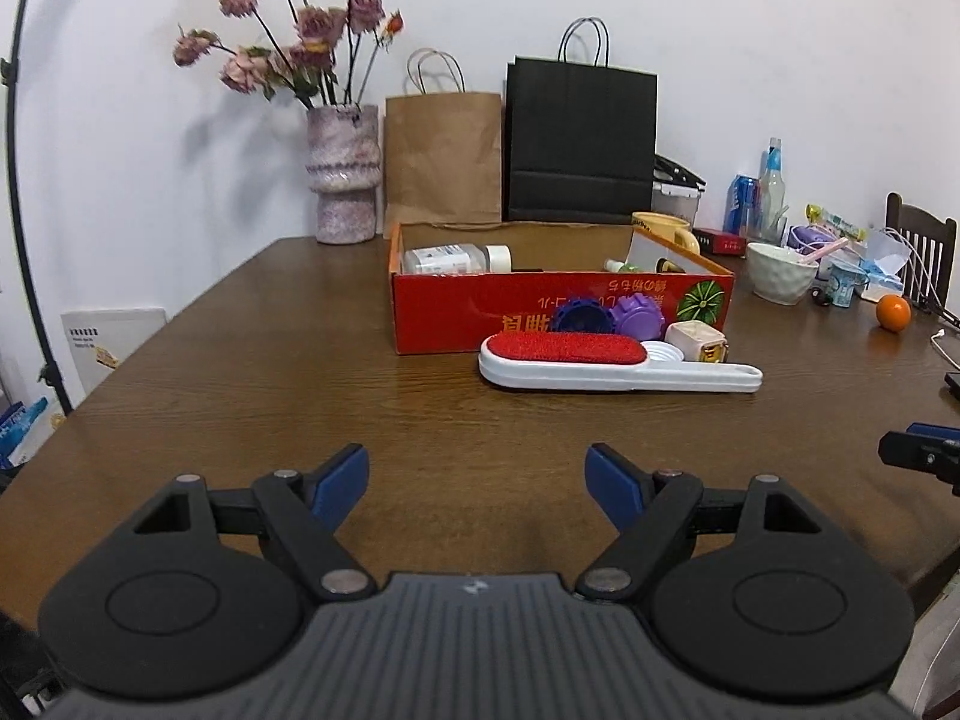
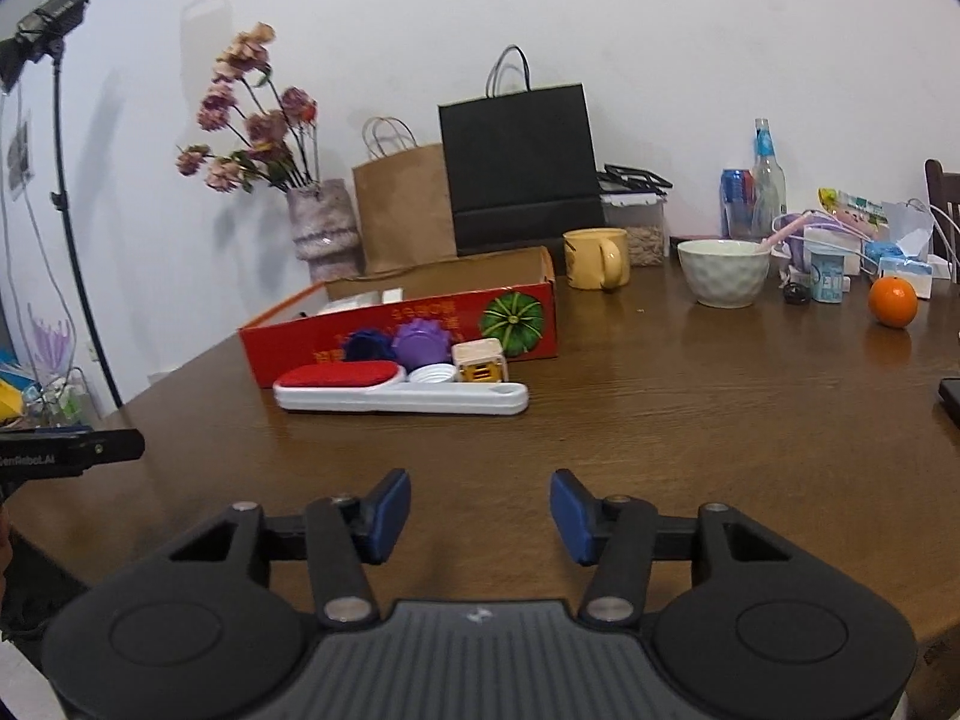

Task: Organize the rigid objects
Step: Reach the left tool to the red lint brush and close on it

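Note:
A red cardboard box (image 1: 468,312) (image 2: 288,342) stands open on the brown table, holding a clear bottle (image 1: 447,259) and other items. In front of it lie a white lint brush with a red pad (image 1: 600,363) (image 2: 396,390), a dark blue cap (image 1: 579,313) (image 2: 367,345), a purple cap (image 1: 637,315) (image 2: 423,343), a white lid (image 1: 663,353) (image 2: 433,373) and a beige cube (image 1: 696,341) (image 2: 480,361). My left gripper (image 1: 477,480) is open and empty, well short of the brush. My right gripper (image 2: 480,510) is open and empty, also short of it.
Behind the box stand a vase of flowers (image 1: 342,174), a brown bag (image 1: 444,156), a black bag (image 1: 579,144) and a yellow mug (image 2: 597,258). At right are a white bowl (image 2: 723,273), an orange (image 2: 893,301), bottles and clutter. A dark phone (image 2: 951,399) lies at the right edge.

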`<state>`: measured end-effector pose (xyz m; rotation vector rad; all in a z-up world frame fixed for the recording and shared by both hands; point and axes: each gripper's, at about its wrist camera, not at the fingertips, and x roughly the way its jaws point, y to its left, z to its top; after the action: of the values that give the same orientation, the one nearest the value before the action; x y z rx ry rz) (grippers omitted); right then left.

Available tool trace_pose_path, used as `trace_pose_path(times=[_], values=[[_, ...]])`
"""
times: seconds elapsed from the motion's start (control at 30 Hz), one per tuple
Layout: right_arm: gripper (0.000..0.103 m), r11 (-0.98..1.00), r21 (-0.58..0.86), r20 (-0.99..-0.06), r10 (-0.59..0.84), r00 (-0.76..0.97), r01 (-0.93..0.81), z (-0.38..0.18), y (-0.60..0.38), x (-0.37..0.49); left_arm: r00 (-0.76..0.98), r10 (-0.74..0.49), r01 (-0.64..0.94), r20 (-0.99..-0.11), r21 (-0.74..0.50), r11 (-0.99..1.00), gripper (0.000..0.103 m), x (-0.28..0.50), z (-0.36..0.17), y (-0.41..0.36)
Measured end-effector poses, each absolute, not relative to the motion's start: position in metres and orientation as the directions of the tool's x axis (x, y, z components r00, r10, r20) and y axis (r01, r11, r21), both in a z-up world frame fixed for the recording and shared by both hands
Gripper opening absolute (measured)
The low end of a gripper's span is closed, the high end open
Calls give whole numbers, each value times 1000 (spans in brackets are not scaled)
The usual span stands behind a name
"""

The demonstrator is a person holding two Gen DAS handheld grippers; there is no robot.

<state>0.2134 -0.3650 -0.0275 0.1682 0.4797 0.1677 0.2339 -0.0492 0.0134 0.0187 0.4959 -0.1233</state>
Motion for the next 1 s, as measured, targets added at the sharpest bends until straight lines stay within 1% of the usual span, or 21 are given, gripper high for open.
trace_pose_path(times=[0.23,0.33,0.37,0.53,0.7,0.8,0.83,1.0], values=[[44,977,181,-486,185,854,-108,-26,-370,272,856,-138,142,-498,-30,989,77,288,12,-53],[40,979,177,-502,177,846,-99,-25,-374,299,843,-153,154,-516,-42,987,72,312,9,-54],[38,978,182,-507,180,843,-99,-25,-374,308,835,-164,160,-525,-53,986,70,321,7,-55],[31,973,207,-535,201,820,-104,-29,-377,347,802,-220,190,-556,-113,975,65,358,3,-58],[30,972,217,-551,195,811,-86,-32,-375,373,778,-277,219,-563,-170,961,64,395,2,-65],[28,972,217,-566,202,800,-92,-36,-373,381,765,-290,220,-576,-189,957,61,412,-3,-67],[26,972,215,-573,202,794,-92,-38,-372,382,756,-299,221,-583,-204,954,60,417,-5,-66],[25,971,222,-600,209,772,-90,-45,-371,387,735,-320,208,-597,-250,946,59,433,-12,-64]])
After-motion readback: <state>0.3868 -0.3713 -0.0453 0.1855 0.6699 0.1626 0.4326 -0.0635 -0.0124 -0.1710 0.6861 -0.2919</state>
